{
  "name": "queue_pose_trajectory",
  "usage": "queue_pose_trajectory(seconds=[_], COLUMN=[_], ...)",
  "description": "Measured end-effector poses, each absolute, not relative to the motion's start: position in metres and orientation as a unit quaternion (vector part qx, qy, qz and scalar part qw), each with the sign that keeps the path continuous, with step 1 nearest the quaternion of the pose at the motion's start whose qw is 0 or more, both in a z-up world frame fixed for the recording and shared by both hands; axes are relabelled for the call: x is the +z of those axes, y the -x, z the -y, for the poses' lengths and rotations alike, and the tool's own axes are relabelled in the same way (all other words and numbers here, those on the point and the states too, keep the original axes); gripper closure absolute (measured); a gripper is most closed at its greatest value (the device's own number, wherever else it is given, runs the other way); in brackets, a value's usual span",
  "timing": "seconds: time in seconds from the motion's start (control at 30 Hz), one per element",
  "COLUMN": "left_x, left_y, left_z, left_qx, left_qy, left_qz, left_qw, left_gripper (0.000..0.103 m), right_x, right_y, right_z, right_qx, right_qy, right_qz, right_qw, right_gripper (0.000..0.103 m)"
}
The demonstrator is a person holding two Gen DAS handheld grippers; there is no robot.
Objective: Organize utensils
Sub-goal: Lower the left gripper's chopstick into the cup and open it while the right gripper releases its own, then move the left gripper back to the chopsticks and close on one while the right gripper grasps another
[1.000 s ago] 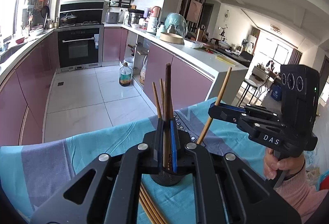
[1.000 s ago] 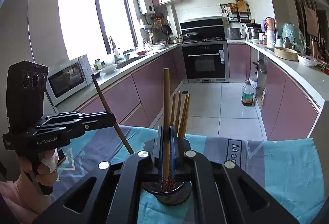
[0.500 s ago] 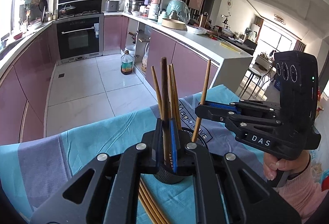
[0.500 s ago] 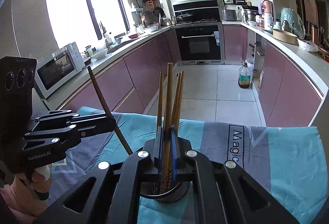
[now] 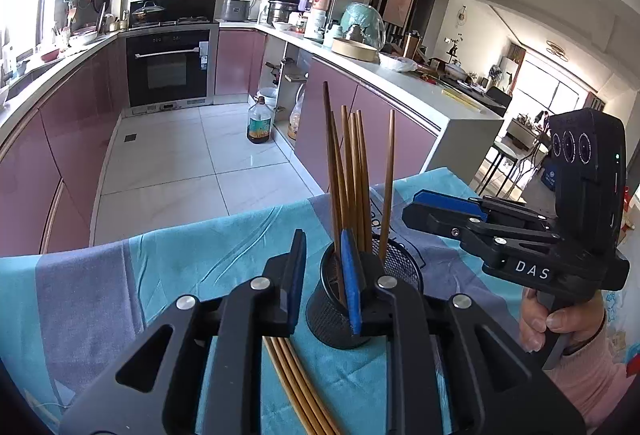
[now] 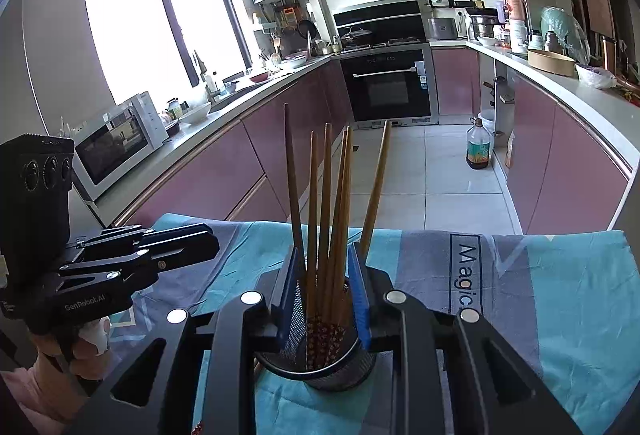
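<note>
Now both the left gripper (image 5: 322,281) and the right gripper (image 6: 324,289) have just been opening, jaws released and pressing nothing, so the chopsticks (image 6: 326,219) stand in the black mesh holder (image 5: 340,319) on the blue tablecloth (image 5: 120,275), while loose chopsticks (image 5: 296,383) lie near its left side.

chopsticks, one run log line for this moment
chopsticks: upright in mesh cup | left gripper: just opened, empty | right gripper: just opened, empty

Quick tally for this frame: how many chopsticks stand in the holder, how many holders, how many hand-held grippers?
Chopsticks in holder: 6
Holder: 1
Hand-held grippers: 2, left hand-held gripper and right hand-held gripper
Total: 9
Loose chopsticks on the cloth are partly hidden, not counted.
</note>
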State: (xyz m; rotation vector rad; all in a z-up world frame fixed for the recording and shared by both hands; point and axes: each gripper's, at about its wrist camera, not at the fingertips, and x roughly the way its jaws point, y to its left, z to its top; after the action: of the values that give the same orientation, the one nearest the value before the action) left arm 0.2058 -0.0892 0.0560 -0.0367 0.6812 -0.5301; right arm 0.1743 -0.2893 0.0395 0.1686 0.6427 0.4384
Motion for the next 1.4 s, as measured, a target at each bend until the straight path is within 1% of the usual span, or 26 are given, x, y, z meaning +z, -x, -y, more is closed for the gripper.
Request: queue_pose_trajectory(seconds=[0.07,0.17,0.3,0.37,0.53,0.63,0.73,0.9,1.13,1.4], left_x=[0.055,0.052,0.043,0.038,0.016,-0.002,-0.022,-0.051,-0.076,-0.086], left_y=[-0.205,-0.197,-0.188,-0.182,-0.164,-0.154,-0.145,-0.137,-0.126,-0.119], left_z=[0.082,0.071,0.055,0.049,0.034,0.03,0.028,0.025,0.028,0.03], left_qx=[-0.252,-0.247,-0.233,-0.225,-0.206,-0.19,-0.177,-0.169,-0.173,-0.176], left_qy=[0.022,0.032,0.041,0.04,0.041,0.034,0.024,0.023,0.022,0.019], left_qz=[-0.325,-0.317,-0.314,-0.314,-0.324,-0.338,-0.356,-0.389,-0.409,-0.421], left_qw=[0.911,0.915,0.92,0.922,0.923,0.921,0.917,0.906,0.896,0.89], left_gripper=[0.084,0.075,0.073,0.07,0.062,0.059,0.059,0.059,0.059,0.058], right_x=[0.039,0.041,0.044,0.041,0.012,-0.014,-0.04,-0.061,-0.071,-0.078], right_y=[-0.17,-0.158,-0.134,-0.123,-0.105,-0.106,-0.109,-0.11,-0.109,-0.108], right_z=[0.288,0.287,0.277,0.269,0.249,0.236,0.223,0.207,0.192,0.187], right_qx=[0.216,0.226,0.253,0.269,0.291,0.297,0.292,0.286,0.274,0.264], right_qy=[-0.082,-0.085,-0.074,-0.072,-0.061,-0.067,-0.066,-0.065,-0.054,-0.044], right_qz=[-0.31,-0.301,-0.287,-0.286,-0.316,-0.351,-0.386,-0.416,-0.43,-0.433], right_qw=[0.922,0.922,0.921,0.917,0.901,0.886,0.873,0.861,0.859,0.861], right_gripper=[0.077,0.076,0.072,0.068,0.067,0.066,0.066,0.066,0.067,0.069])
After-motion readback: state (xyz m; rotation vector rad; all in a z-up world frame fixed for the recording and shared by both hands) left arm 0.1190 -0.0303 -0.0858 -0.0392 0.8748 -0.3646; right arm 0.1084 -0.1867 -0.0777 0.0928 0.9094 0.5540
